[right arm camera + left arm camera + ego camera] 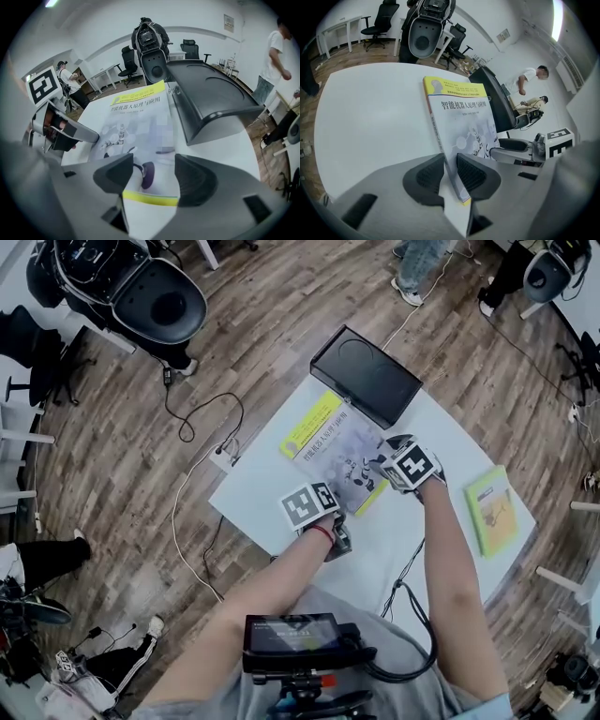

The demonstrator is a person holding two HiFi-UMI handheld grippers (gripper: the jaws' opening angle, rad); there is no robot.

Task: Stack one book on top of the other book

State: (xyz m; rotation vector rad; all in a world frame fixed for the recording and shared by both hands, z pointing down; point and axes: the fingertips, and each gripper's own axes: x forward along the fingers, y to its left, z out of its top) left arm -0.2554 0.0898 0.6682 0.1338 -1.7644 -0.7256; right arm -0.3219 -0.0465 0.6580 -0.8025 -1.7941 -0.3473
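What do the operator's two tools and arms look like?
Left tool and right tool: light grey bodies, dark ribbed pads. Each carries a white cube with black square markers. A black cable runs from the right one. Forearms bare, with a red band on the left wrist.
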